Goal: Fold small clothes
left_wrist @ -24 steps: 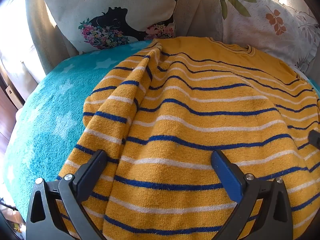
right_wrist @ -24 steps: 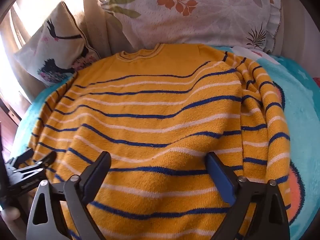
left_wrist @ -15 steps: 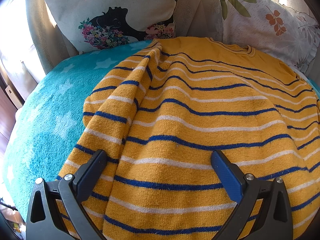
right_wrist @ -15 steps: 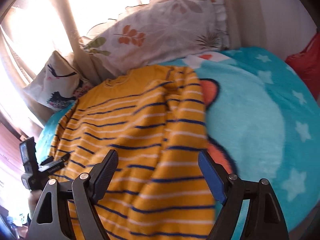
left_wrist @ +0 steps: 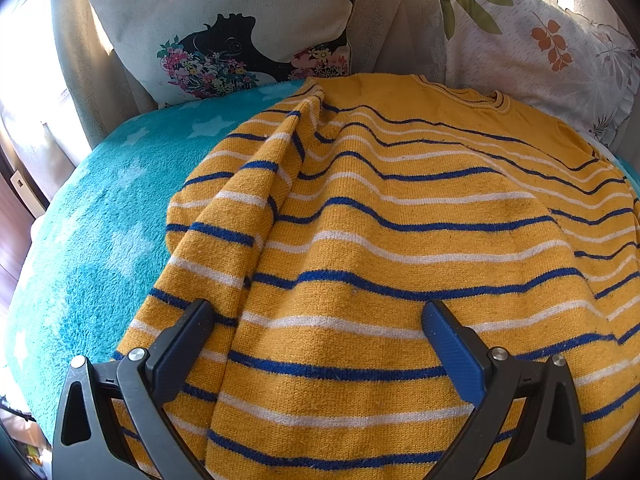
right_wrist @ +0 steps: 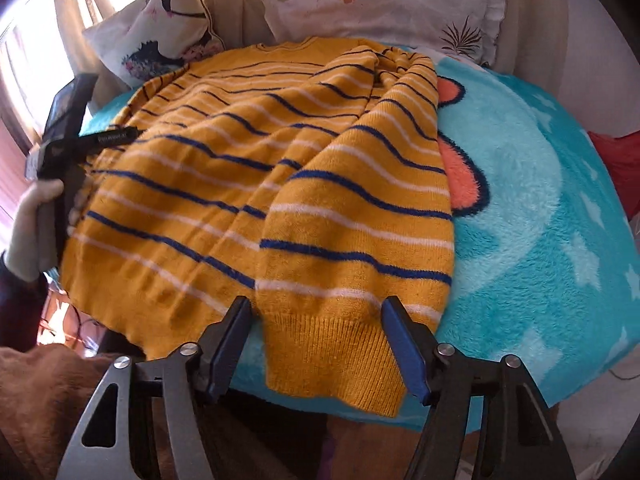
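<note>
Left wrist view: we record a yellow knitted sweater (left_wrist: 400,240) with blue and white stripes, spread on a turquoise star-patterned blanket (left_wrist: 92,240). Its collar (left_wrist: 496,98) lies at the far side, close to a leaf-print pillow (left_wrist: 540,40). One striped sleeve (left_wrist: 224,216) is folded in along the left edge of the body, forming a raised ridge. A bird-print cushion (left_wrist: 224,28) stands at the far left, behind the blanket.

We note the left gripper (left_wrist: 316,320) with its jaws spread wide, hovering over the near part of the sweater body. Nothing lies between its blue pads (left_wrist: 452,348), and we cannot tell whether they touch the knit.

Right wrist view: we see the same sweater (right_wrist: 248,168) from the hem side. The other sleeve (right_wrist: 360,216) lies folded over the body on the right, its ribbed cuff (right_wrist: 336,356) hanging past the near edge of the blanket (right_wrist: 540,220). An orange patch (right_wrist: 460,176) of the blanket pattern shows just beside this sleeve.

We note the right gripper (right_wrist: 316,340) parted, with the cuff lying between its two fingers (right_wrist: 404,348); the jaws stand either side of the ribbing and are not pressed on it. At the far left of this view the left gripper (right_wrist: 116,136) reaches over the sweater's left edge, held by a gloved hand (right_wrist: 28,220).
</note>
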The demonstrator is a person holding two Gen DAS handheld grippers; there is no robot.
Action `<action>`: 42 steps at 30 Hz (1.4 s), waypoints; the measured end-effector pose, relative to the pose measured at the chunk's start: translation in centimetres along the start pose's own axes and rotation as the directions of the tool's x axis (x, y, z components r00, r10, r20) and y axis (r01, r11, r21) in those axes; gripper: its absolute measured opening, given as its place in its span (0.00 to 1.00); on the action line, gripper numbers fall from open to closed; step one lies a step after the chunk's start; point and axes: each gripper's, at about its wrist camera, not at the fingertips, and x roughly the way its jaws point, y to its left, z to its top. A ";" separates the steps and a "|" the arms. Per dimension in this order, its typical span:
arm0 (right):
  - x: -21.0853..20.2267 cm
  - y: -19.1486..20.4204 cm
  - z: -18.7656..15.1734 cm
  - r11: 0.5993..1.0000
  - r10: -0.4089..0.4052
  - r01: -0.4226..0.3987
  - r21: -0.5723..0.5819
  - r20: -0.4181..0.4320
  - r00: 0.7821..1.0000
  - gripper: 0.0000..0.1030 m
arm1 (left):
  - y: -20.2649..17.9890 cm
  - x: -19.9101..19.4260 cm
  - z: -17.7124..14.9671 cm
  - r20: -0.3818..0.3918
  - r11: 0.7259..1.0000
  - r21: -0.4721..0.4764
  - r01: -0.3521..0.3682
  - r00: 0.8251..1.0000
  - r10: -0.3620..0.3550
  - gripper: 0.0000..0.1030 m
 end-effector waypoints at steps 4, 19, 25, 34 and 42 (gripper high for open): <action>-2.1 -2.8 0.7 0.997 0.017 -0.020 0.074 0.034 0.999 0.14 | 0.0 0.0 0.0 0.000 1.000 0.000 0.000 1.000 0.000 1.00; -8.7 -20.2 2.2 0.705 -0.651 0.591 0.391 0.026 0.759 0.31 | 0.0 0.0 0.0 0.001 1.000 0.001 -0.001 1.000 0.001 1.00; -10.6 -23.6 -2.6 0.702 -0.295 0.068 0.709 0.202 0.934 0.60 | 0.0 0.0 0.0 0.001 1.000 0.000 0.000 1.000 0.000 1.00; -3.9 -26.5 -4.9 0.439 -0.168 -0.204 0.875 0.303 0.938 0.67 | 0.0 0.0 0.0 0.001 1.000 0.000 0.000 1.000 0.000 1.00; -5.1 -31.3 -3.8 0.331 -0.213 -0.377 0.865 0.458 0.863 0.16 | 0.0 0.0 0.0 0.000 1.000 0.001 -0.001 1.000 0.001 1.00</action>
